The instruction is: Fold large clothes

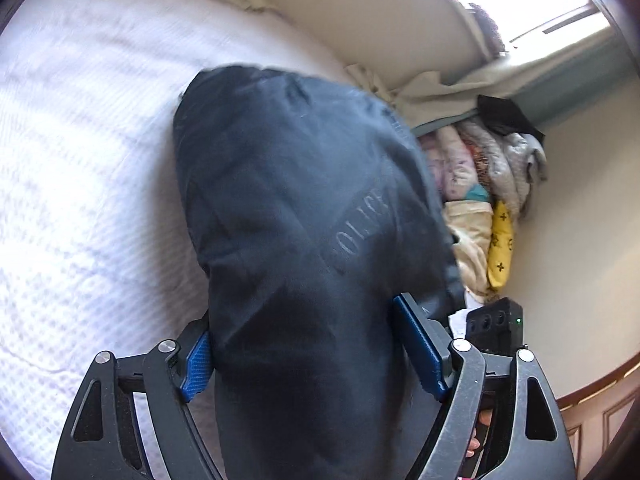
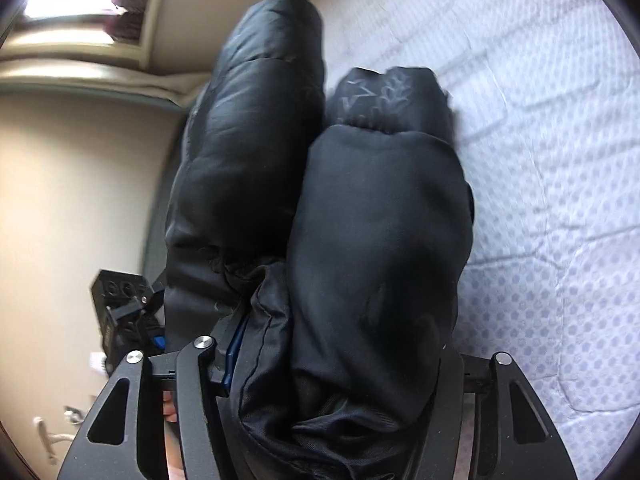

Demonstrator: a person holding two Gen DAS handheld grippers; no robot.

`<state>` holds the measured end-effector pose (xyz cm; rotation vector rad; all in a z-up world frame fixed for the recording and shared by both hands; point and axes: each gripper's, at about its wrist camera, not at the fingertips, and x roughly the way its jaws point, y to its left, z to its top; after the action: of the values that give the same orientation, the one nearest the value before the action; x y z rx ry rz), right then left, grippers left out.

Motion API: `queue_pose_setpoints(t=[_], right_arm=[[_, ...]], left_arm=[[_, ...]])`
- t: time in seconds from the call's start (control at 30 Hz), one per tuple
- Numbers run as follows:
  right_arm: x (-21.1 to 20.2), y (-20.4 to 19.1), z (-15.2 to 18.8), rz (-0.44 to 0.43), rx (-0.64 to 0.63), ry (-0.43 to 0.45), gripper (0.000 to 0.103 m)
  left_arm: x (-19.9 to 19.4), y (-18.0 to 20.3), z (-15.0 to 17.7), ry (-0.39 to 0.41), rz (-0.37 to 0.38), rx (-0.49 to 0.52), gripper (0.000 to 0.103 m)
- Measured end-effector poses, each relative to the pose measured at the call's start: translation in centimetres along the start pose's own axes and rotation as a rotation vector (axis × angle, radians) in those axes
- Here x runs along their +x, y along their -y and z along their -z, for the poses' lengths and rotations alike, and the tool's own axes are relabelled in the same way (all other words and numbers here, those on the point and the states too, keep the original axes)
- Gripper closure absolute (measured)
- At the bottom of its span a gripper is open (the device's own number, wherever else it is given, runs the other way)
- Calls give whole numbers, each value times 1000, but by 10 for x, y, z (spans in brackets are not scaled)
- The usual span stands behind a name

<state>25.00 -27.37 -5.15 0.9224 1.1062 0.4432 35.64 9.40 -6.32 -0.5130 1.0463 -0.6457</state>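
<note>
Bulky black padded jacket (image 1: 304, 208), doubled into a thick bundle, held above the white textured bed cover (image 1: 80, 160); left claw (image 1: 316, 356) and right claw (image 2: 332, 364) both clenched on it; folding seemingly advanced, setting down remains.

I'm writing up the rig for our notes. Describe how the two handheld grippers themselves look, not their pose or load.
The left gripper has matte black linkage arms with triangular cutouts, silver round pivot bolts and textured blue pads on its fingers. The right gripper has the same black frame and silver bolts; only a sliver of one blue pad shows. A black box with round ports and a green light is also visible.
</note>
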Motion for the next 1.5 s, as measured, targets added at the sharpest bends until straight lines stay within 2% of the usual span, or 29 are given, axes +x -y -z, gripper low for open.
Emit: queue_pose_setpoints(t=[0.07,0.17,0.23,0.33,0.5,0.57,0.6,0.67,0.77,0.87,0.93,1.0,1.03,1.07,1.1,1.17,1.27,1.37,1.5], right_arm=[[2,1,3,26,1,0,36],[0,-3,3,57,-4,5,27],[0,-4,3,80,9,13,24],[-4,-6,1,116,10,28,20],[-12,-24,14,189,-44,59,19],[-15,-31,16,205,-54,66,19],[-18,-34,17,213,-54,67,19],[-25,-46,23,236,-51,74,19],[-49,-65,32,267,-89,102,19],[-82,-101,50,360,-216,214,19],[-95,-128,73,406,-348,287,25],[-89,-144,86,425,-432,270,54],[-82,-149,93,446,-463,248,61],[-70,-149,100,482,-498,214,75],[-61,-144,104,512,-514,187,83],[-42,-131,117,572,-499,147,86],[-20,-105,107,613,-462,116,88],[-7,-98,101,618,-448,101,89],[1,-86,90,580,-393,101,90]], left_arm=[[-6,-2,2,6,-21,4,16],[-21,12,5,47,-133,61,16],[-35,30,8,99,-218,130,16],[-47,62,22,131,-262,251,16],[-36,115,69,62,-299,491,15],[-15,121,89,-30,-360,543,15],[-5,121,96,-46,-407,566,15],[6,119,102,-51,-464,581,10],[12,119,102,-44,-477,567,8],[14,119,102,-37,-482,565,7],[14,120,103,-32,-485,569,6],[13,119,105,-24,-495,578,6],[14,120,106,-21,-498,581,5],[14,121,107,-19,-501,584,5],[15,121,107,-18,-505,588,4],[16,121,109,-15,-509,597,3],[20,124,112,-15,-521,621,2],[25,125,114,-13,-541,643,1],[29,127,113,-11,-553,647,1]])
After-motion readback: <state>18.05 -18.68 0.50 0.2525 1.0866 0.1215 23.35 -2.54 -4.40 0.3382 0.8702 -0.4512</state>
